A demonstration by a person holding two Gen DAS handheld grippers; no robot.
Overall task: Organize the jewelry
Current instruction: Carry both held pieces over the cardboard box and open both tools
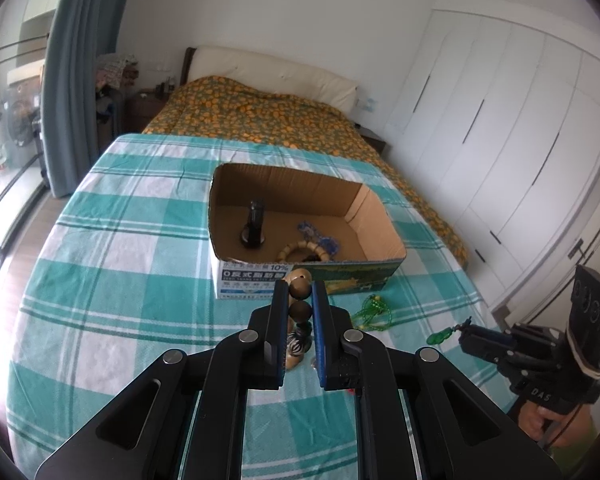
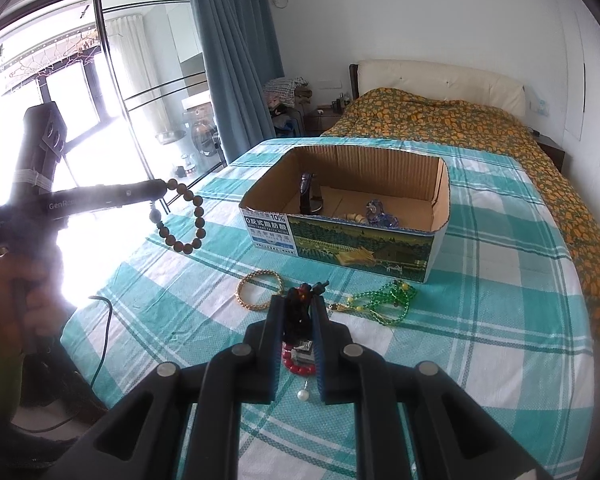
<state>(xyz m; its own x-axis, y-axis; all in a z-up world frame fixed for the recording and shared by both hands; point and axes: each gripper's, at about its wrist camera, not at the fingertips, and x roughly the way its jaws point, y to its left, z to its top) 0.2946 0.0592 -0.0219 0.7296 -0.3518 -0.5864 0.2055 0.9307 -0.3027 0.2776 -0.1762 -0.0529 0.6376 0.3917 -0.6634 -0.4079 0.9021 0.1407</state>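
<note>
Above checked tablecloth [image 2: 480, 320], left hand-held gripper [image 1: 300, 292] clamping brown bead bracelet [image 2: 188, 216]; right hand-held gripper [image 2: 300, 308] pinching dark trinket [image 2: 298, 312].

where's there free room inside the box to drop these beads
Inside the cardboard box, the floor along the far wall and right-hand end shows bare. The near side is crowded: dark watch, pale bead bracelet, blue beads. Left gripper holds the brown bead bracelet.
</note>
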